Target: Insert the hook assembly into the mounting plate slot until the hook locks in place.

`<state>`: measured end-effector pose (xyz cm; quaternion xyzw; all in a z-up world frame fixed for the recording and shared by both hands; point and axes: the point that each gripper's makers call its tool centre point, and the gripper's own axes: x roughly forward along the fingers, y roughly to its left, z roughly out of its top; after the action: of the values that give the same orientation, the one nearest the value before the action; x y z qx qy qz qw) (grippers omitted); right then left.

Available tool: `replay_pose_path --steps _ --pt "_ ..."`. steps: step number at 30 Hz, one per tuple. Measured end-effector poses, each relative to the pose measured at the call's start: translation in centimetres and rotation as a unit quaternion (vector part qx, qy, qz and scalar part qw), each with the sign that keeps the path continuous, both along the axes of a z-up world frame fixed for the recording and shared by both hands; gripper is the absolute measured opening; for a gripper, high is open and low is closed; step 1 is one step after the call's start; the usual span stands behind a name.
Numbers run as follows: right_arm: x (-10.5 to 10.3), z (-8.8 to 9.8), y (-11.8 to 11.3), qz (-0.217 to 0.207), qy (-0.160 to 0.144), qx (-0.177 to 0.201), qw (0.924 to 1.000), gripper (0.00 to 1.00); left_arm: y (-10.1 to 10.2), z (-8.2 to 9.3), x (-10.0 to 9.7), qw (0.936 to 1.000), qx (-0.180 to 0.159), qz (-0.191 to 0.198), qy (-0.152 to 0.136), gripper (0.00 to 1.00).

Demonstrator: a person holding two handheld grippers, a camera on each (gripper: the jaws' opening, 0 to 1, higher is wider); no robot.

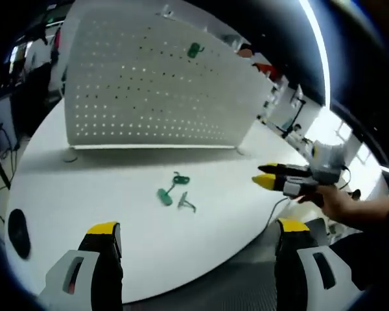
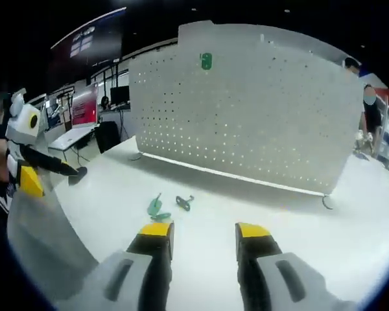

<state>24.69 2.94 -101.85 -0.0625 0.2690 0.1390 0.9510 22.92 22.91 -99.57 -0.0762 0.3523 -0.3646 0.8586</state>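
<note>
Left tool (image 1: 198,236) gapes wide and empty at the frame's bottom; right tool (image 2: 204,233) is partly open, empty, green hooks (image 2: 159,207) on the worktop (image 2: 279,220) just above.

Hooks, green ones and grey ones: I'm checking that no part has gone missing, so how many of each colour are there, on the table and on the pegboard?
Green hooks on the table: 2
Grey metal hooks on the table: 1
Green hooks on the pegboard: 1
Total: 4
</note>
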Motion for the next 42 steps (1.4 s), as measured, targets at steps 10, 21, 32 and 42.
replay_pose_path --steps 10,21,32,42 --pt "-1.7 -2.7 2.1 0.048 0.060 0.015 0.9969 0.35 0.6 -0.5 0.0 0.9994 0.033 -0.009 -0.001 1.00" --pt "-3.1 -3.9 4.4 0.111 0.123 0.023 0.9859 0.34 0.2 -2.0 -0.7 0.9990 0.032 -0.012 0.028 0.98" --pt "2.3 -3.8 7.6 0.119 0.168 0.117 0.9715 0.28 1.0 -2.2 0.2 0.9987 0.040 -0.005 0.032 0.97" --pt "6.6 -5.9 11.5 0.126 0.208 0.172 0.9545 0.23 2.0 -2.3 1.0 0.9980 0.047 0.004 0.041 0.97"
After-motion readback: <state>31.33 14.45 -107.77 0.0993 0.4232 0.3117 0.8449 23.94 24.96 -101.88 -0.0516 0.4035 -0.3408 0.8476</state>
